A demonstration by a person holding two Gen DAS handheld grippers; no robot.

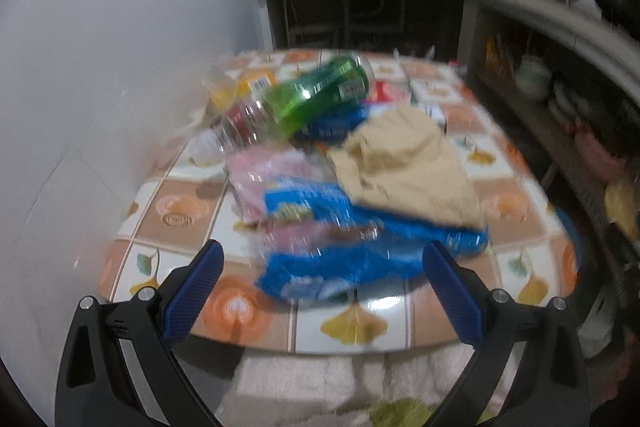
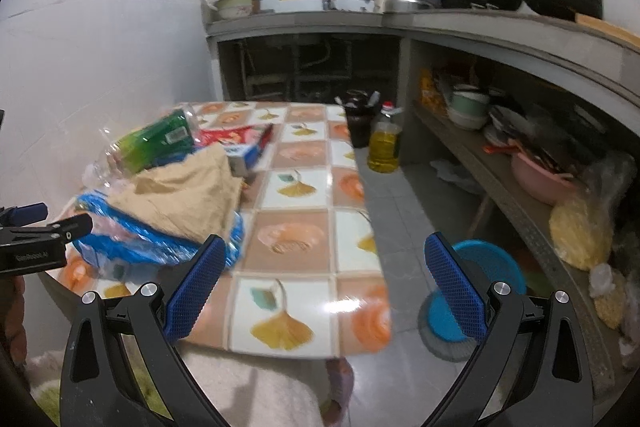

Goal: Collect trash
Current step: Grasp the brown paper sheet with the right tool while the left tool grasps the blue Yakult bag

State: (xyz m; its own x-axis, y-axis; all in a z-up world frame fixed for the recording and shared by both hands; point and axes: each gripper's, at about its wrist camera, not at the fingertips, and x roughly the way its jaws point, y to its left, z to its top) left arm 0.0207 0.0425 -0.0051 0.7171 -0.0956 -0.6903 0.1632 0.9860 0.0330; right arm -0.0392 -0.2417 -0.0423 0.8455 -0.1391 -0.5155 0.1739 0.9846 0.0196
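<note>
Left wrist view: the left gripper [image 1: 320, 259] hangs over the near edge of the table [image 1: 352, 323], its blue fingers spread wide with nothing between them. Just ahead of the fingertips, close to that near edge, lies a blue plastic wrapper [image 1: 344, 259], the nearest piece of the trash pile. A crumpled tan paper bag [image 1: 404, 163] sits on top of it, toward the right, and a pinkish clear wrapper [image 1: 268, 171] lies to its left. Farther back, toward the far left corner by the wall, a green plastic bottle [image 1: 320, 95] lies on its side with a clear bottle bearing a red label [image 1: 240, 123] beside it. The picture is blurred, so finer detail of the pile is lost.

Right wrist view: the right gripper [image 2: 320, 259] also stands wide open and empty, over the table's near right part, where the patterned cloth is bare. The pile lies off to its left along the left edge: the blue plastic wrapper [image 2: 132, 239] touches or passes just behind the left fingertip, the tan paper bag [image 2: 188, 195] above it, the green plastic bottle [image 2: 156, 143] behind, and a red packet [image 2: 228, 137] near the middle. The left gripper [image 2: 44, 223] shows at the picture's left edge, beside the wrapper. On the floor past the far right corner stands a bottle of yellow oil [image 2: 384, 147].
</note>
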